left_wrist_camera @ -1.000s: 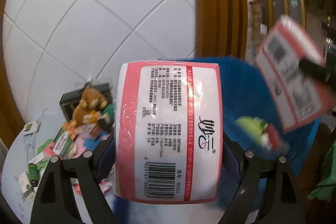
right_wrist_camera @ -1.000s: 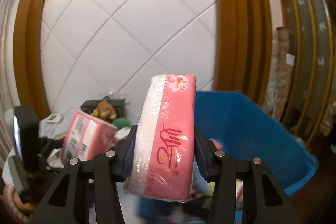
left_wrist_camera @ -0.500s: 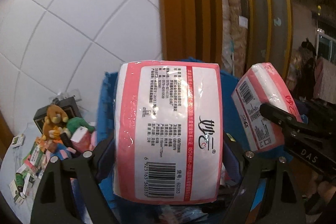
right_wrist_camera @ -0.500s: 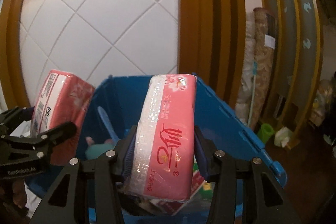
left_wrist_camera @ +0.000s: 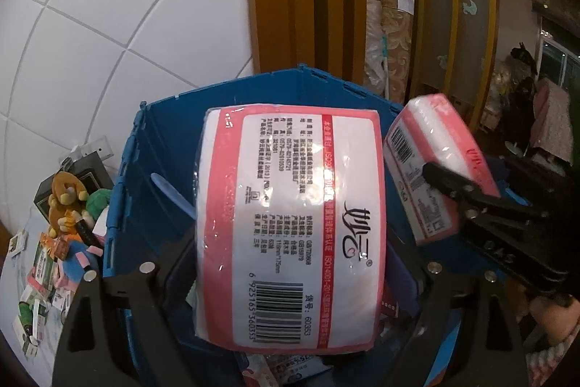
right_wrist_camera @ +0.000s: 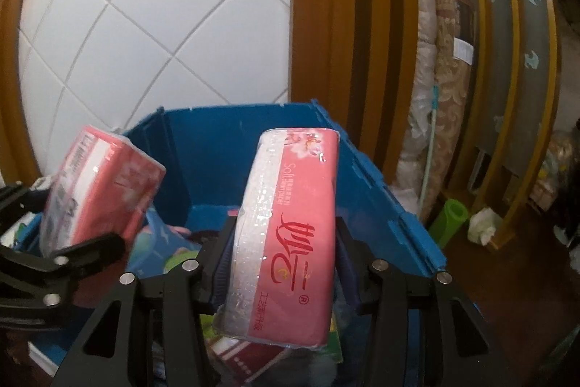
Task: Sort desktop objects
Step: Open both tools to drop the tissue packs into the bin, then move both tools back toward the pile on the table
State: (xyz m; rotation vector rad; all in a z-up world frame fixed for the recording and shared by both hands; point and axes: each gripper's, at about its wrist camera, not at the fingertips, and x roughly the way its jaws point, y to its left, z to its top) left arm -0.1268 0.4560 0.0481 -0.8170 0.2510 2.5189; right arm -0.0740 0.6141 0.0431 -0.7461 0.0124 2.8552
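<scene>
Left wrist view: left gripper (left_wrist_camera: pixel 290 263) and right gripper (right_wrist_camera: pixel 282 256) each clamp a soft, light, slippery plastic-wrapped pink tissue pack (left_wrist_camera: pixel 290 223) (right_wrist_camera: pixel 290 216) across its flanks, blue plastic crate (left_wrist_camera: pixel 145 169) beneath.

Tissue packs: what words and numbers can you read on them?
Left tool's tissue pack: "6 925165 360353" under the barcode.
Same pack: "60353" beside the barcode.
Same pack: "ISO14001" on the red stripe; the small Chinese print is too small to read.
Right tool's tissue pack: "Soft", then blurred letters.
Same pack: a large red brush-style Chinese logo with "®".
</scene>
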